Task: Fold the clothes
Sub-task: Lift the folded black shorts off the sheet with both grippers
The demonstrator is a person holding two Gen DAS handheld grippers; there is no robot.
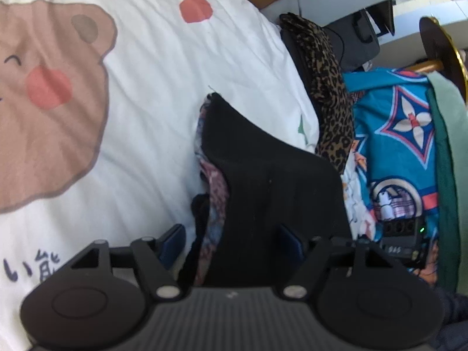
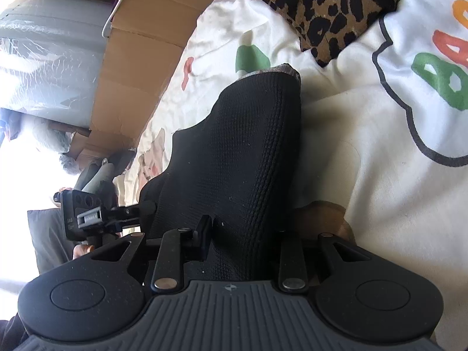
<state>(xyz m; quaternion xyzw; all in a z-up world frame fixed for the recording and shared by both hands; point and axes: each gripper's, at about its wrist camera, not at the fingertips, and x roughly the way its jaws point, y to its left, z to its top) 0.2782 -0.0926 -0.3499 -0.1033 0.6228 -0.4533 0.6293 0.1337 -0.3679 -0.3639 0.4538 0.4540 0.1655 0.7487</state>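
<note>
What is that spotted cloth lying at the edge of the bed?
Start from the white bedsheet with the bear print. At its right edge lies a folded leopard-print garment, brown with black spots. The clothes beside it are bright blue or plain black.

Left gripper [image 1: 231,239] clamps black cloth between its fingers; right gripper [image 2: 242,234] likewise pinches cloth.

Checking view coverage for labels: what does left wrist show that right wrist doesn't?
Left wrist only: brown bear print, blue patterned fabric, floral lining under the black garment.
Right wrist only: cardboard, colourful lettering.
Both: black garment between the fingers, leopard-print cloth, white printed bedding.
</note>
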